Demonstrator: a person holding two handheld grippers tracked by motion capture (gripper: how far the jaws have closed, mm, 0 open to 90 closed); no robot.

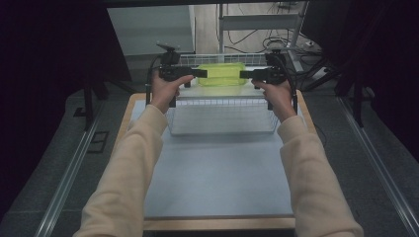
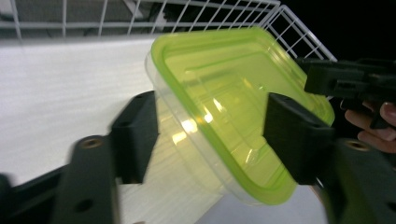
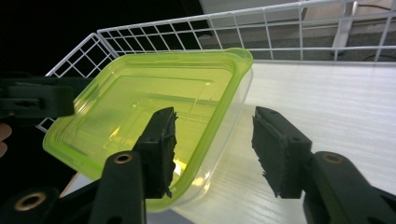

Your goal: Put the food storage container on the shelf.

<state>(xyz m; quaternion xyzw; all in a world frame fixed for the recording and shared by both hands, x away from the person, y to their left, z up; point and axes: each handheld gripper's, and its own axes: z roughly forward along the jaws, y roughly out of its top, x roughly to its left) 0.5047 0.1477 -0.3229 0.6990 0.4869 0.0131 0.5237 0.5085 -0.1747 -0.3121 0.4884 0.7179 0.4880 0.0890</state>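
Observation:
A clear plastic container with a lime-green lid (image 1: pixel 221 74) lies at the far end of a white wire basket (image 1: pixel 222 102) on the table. My left gripper (image 1: pixel 202 73) reaches in from the left and my right gripper (image 1: pixel 244 74) from the right, one at each end of the container. In the left gripper view the container (image 2: pixel 224 93) sits between the spread jaws of the left gripper (image 2: pixel 212 100). In the right gripper view the container (image 3: pixel 154 102) lies against one jaw of the right gripper (image 3: pixel 215 116), and the other jaw stands clear of it.
The basket's wire walls (image 3: pixel 196 32) rise close behind the container, and its floor is white (image 2: pixel 70 88). The grey mat (image 1: pixel 217 173) on the wooden table lies in front of the basket. A metal frame and cables (image 1: pixel 276 34) stand behind the table.

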